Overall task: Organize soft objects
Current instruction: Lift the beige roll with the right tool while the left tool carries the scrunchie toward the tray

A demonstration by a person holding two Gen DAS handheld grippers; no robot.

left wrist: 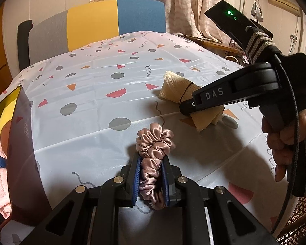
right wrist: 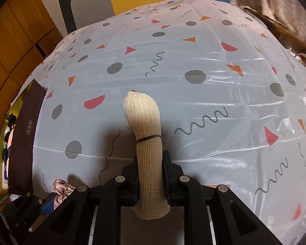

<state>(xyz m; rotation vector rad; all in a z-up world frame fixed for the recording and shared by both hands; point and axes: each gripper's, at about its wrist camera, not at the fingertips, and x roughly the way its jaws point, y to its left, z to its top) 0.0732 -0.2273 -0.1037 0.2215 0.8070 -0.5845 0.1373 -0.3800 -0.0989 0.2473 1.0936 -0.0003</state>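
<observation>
Left wrist view: the left tool (left wrist: 150,180) is clamped on the pink satin scrunchie (left wrist: 153,153), its blue pads (left wrist: 137,180) pressing the ruffles flat; the free half of the loop rests on the desk (left wrist: 87,110).
Same view, right side: the right tool (left wrist: 186,108) is closed across a beige gauze roll (left wrist: 173,90) near its middle; a hand (left wrist: 281,143) grips the handle.
Only here: the roll's folded tail poking out under the right tool, and a dark open box (left wrist: 20,143) at the left edge.
Right wrist view: the right tool (right wrist: 150,180) pinches the gauze roll (right wrist: 145,130) below its thin dark band; the upper end curls free over the desk (right wrist: 214,94).
Only here: the open mesh weave; the scrunchie (right wrist: 61,189) shows as a corner only.
Handling: both look light and limp. The satin is likely slippery, so a deep bunched grip suits it; the gauze should grip well near the band, where it is most compact.
</observation>
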